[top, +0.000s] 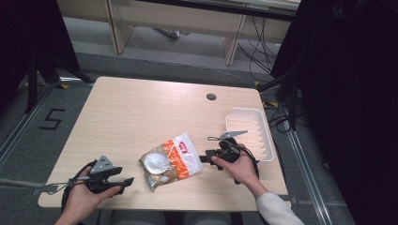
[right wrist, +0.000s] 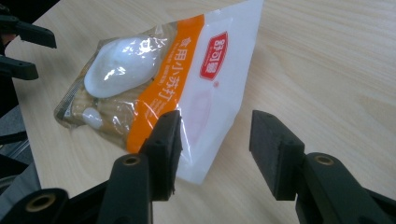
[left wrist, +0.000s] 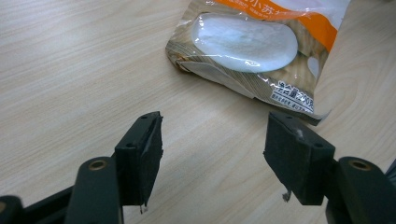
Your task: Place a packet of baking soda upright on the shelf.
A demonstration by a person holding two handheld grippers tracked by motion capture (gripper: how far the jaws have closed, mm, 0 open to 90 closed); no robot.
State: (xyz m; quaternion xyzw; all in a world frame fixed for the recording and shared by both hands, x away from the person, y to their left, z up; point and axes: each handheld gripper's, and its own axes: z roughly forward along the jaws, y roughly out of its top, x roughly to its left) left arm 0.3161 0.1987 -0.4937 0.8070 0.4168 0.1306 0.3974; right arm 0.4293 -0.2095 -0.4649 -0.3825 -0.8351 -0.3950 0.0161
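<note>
Orange-and-white plastic snack pouch [top: 170,161] lies diagonally between both spread, empty grippers, right gripper [right wrist: 215,142] at its white top edge, left gripper [left wrist: 212,149] farther off.

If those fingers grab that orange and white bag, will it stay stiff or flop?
The bag probably flops: it is thin film lying flat, its white end limp. The glossy, glaring surface may slip. Its contents seem bunched at the printed end, so it may hang unevenly.

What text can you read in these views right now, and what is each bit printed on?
"食用小苏打": orange band of the bag.
"舒可曼": red logo on the bag's white part; blurred, a likely reading.
"5": marked on the floor left of the table.
Small print by the bag's lower edge, left gripper view: too blurred.
</note>
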